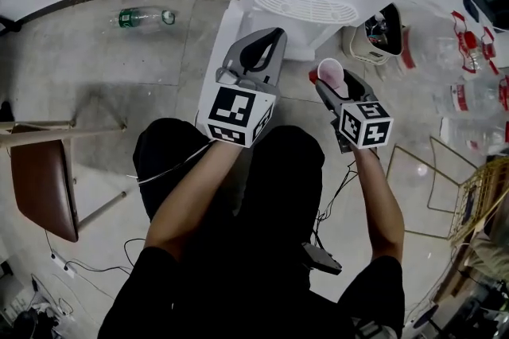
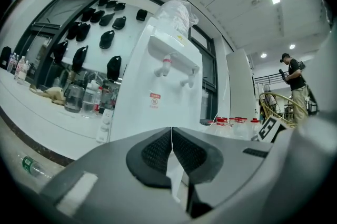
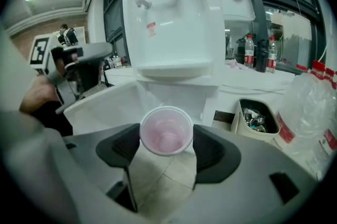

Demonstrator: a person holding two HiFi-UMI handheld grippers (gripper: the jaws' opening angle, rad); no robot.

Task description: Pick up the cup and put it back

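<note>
The right tongs (image 3: 166, 138) clasp a round translucent pink plastic cup (image 3: 165, 131); the left tongs (image 2: 171, 150) are pressed together.

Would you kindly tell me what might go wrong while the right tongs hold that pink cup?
The thin pink plastic cup, pinched at its sides by the right tongs, may buckle if squeezed harder or slip if loosened. It hangs over the tiled floor, short of the white water dispenser, so a slip would likely drop it there.
</note>
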